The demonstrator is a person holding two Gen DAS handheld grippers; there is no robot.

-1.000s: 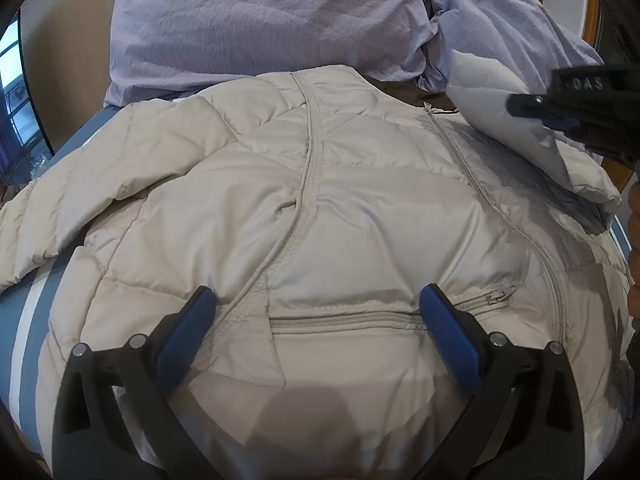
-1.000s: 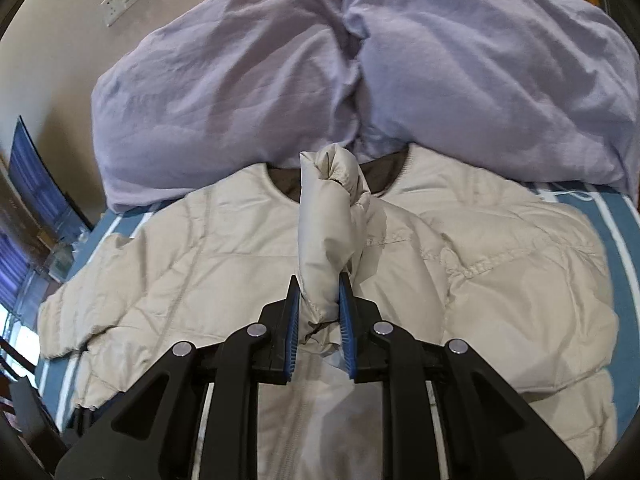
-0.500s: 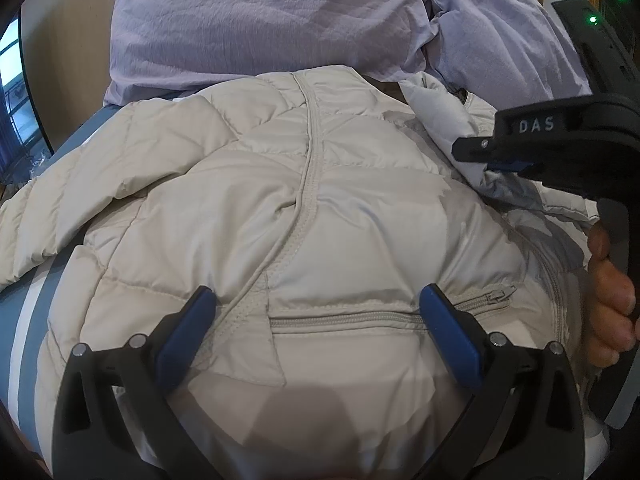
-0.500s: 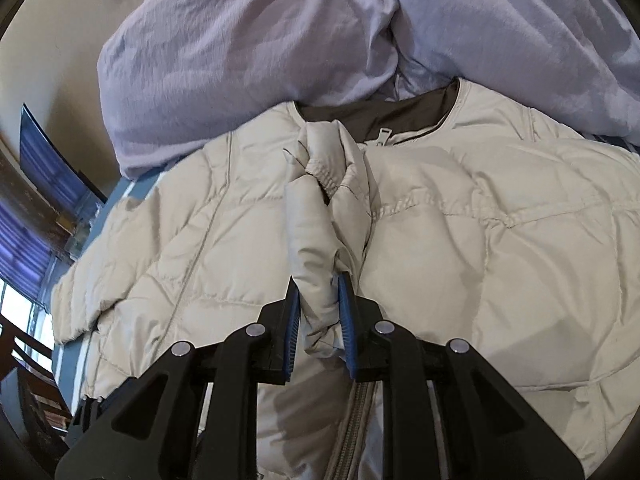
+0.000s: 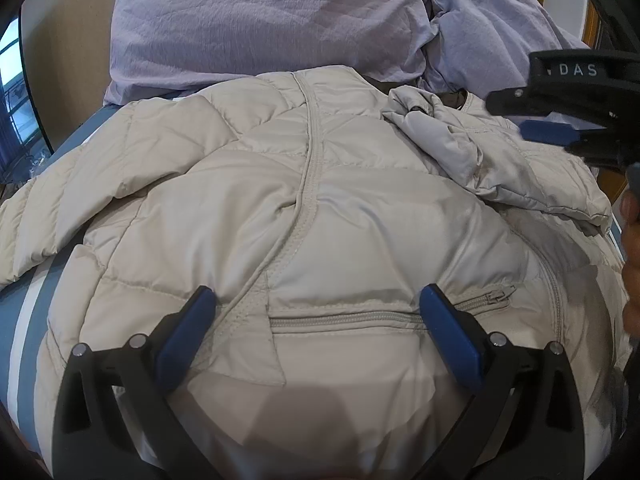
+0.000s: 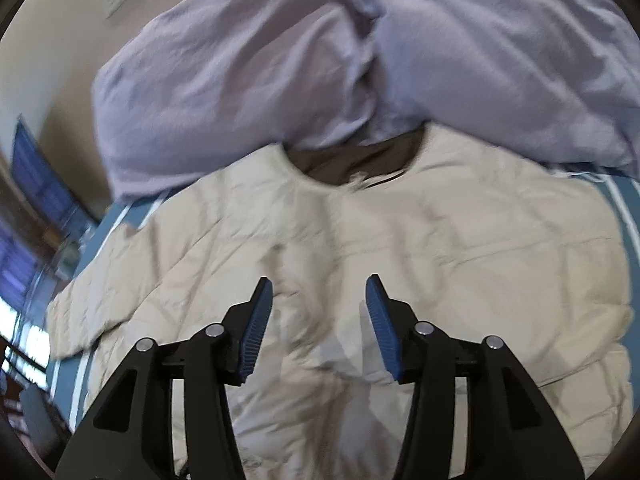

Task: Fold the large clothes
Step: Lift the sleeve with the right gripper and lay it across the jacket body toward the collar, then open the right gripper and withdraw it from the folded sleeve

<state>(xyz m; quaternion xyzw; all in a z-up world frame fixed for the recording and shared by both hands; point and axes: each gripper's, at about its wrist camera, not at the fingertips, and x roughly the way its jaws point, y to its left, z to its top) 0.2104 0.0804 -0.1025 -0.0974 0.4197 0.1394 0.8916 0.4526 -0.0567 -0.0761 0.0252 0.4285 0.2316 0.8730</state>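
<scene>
On blue striped bedding [image 6: 618, 200] below lilac duvet [image 6: 240, 80], beige jacket [image 6: 440, 260] under both released hand-held grippers

A rumpled lilac duvet [image 6: 360, 72] lies on the blue-and-white striped sheet [image 5: 24, 304] below a beige wall [image 6: 52, 60].

A beige quilted down jacket [image 5: 320, 208] is spread front-up just below the lilac duvet [image 5: 264, 20], collar toward it. One sleeve [image 5: 460, 144] is folded across the chest; the other is extended sideways.
</scene>
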